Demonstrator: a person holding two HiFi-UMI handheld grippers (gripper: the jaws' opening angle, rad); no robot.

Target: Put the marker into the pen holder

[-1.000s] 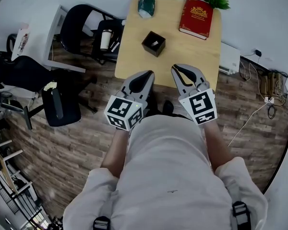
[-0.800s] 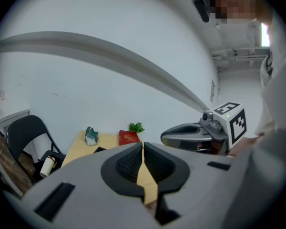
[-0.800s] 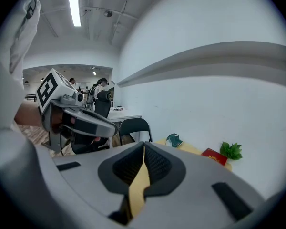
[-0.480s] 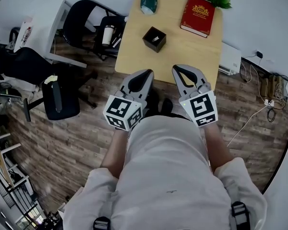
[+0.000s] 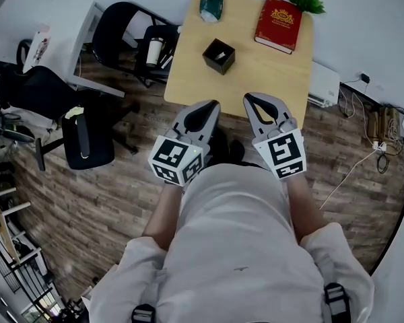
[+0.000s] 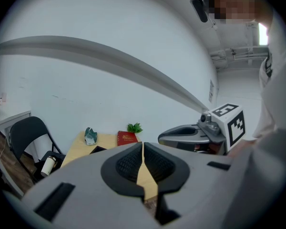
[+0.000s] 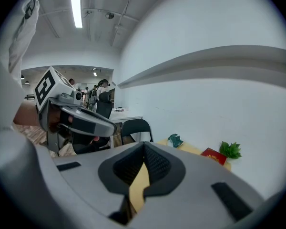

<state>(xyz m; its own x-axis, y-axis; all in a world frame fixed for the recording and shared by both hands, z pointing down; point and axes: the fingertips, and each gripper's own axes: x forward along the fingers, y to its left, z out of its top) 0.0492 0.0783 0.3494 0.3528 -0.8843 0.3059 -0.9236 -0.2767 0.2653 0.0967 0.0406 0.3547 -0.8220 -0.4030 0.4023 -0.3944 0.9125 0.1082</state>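
Note:
A black square pen holder [image 5: 219, 56] stands on the light wooden table [image 5: 269, 66], with a slim pale thing that may be the marker lying inside it. My left gripper [image 5: 211, 103] and right gripper [image 5: 249, 99] hover side by side off the table's near edge, over the floor, both shut with nothing between their jaws. In the left gripper view the shut left gripper [image 6: 143, 145] points at the table [image 6: 78, 147], with the holder's [image 6: 97, 149] edge just showing. The right gripper view has its shut right gripper [image 7: 144, 146] hiding the holder.
On the table lie a red book [image 5: 277, 24], a green plant [image 5: 308, 2] and a teal crumpled object [image 5: 211, 5]. Left of the table stands a black chair [image 5: 131, 25] holding a cup [image 5: 153, 51], with a black office chair [image 5: 87, 140] nearer. A white heater [image 5: 323, 83] and cables [image 5: 363, 153] are at the right.
The head view has drifted a little, so the table sits slightly further right in the picture. Both grippers stay shut and keep their place before the person's body.

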